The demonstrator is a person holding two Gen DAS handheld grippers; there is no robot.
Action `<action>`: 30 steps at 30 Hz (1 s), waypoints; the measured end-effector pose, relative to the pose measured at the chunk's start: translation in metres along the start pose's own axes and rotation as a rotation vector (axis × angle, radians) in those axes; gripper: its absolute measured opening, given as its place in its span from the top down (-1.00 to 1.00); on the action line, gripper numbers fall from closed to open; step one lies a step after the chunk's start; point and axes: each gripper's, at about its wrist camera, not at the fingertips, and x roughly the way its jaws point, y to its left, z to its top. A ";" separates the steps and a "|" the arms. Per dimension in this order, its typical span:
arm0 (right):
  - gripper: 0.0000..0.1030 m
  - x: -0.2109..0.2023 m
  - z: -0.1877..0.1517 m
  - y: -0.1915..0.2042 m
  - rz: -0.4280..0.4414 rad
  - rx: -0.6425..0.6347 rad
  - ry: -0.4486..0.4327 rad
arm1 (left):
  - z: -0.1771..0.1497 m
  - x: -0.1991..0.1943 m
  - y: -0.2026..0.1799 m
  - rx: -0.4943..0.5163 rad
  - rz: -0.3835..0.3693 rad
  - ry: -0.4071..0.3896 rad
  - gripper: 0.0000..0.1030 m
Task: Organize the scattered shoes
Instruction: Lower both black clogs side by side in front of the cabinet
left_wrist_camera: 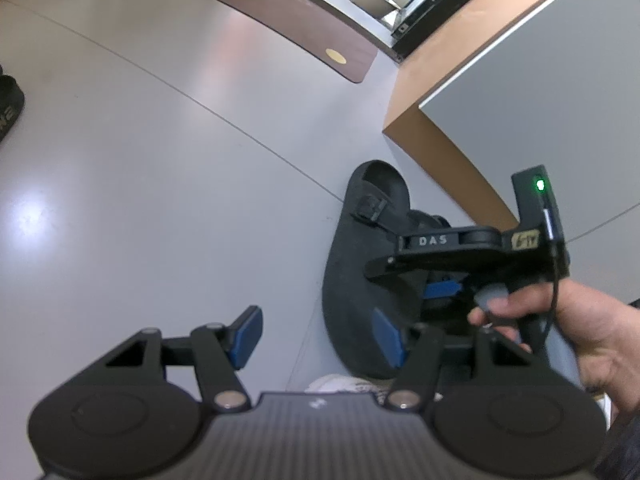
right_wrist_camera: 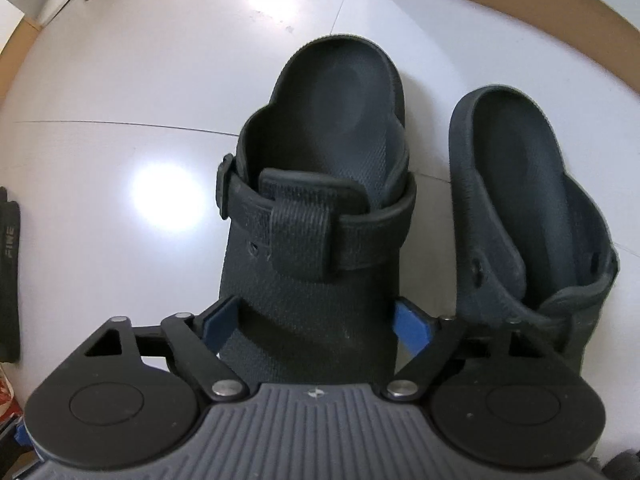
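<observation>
A dark navy clog [right_wrist_camera: 320, 184] with a buckled strap lies on the white floor. My right gripper [right_wrist_camera: 316, 320] has its blue pads on either side of the clog's toe end, jaws wide around it. Its pair, a second navy clog [right_wrist_camera: 528, 200], lies just to the right, tilted. In the left wrist view the same clog [left_wrist_camera: 360, 264] lies by the wooden step, with my right gripper [left_wrist_camera: 440, 300] over it. My left gripper [left_wrist_camera: 316, 332] is open and empty, to the left of the clog.
A wooden-edged step [left_wrist_camera: 440, 92] runs behind the clogs. A brown mat [left_wrist_camera: 280, 12] lies farther off. A black slide sandal [left_wrist_camera: 8, 108] lies at the far left, also in the right wrist view [right_wrist_camera: 10, 272]. A white shoe [left_wrist_camera: 340, 384] peeks under my left gripper.
</observation>
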 end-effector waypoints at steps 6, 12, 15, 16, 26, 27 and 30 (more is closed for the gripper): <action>-0.60 -0.006 -0.021 -0.013 -0.015 0.149 0.014 | 0.001 0.007 -0.003 0.010 0.013 0.008 -0.23; -0.61 -0.011 -0.052 -0.012 -0.055 0.154 -0.003 | 0.000 0.010 -0.008 0.030 0.009 0.019 -0.23; -0.63 -0.019 -0.065 -0.014 -0.021 0.164 0.005 | -0.001 0.012 -0.007 0.029 0.009 0.025 -0.23; -0.62 -0.026 -0.070 -0.017 0.010 0.167 0.003 | 0.000 0.013 -0.007 0.027 0.009 0.026 -0.23; -0.82 -0.092 -0.124 -0.041 -0.025 0.023 -0.062 | 0.003 0.023 -0.005 0.008 0.002 0.026 -0.23; -0.82 -0.094 -0.126 -0.043 -0.032 0.019 -0.065 | 0.003 0.022 -0.006 0.009 0.002 0.025 -0.23; -0.83 -0.129 -0.123 -0.059 -0.068 0.001 -0.071 | 0.002 0.022 -0.006 0.011 0.001 0.024 -0.23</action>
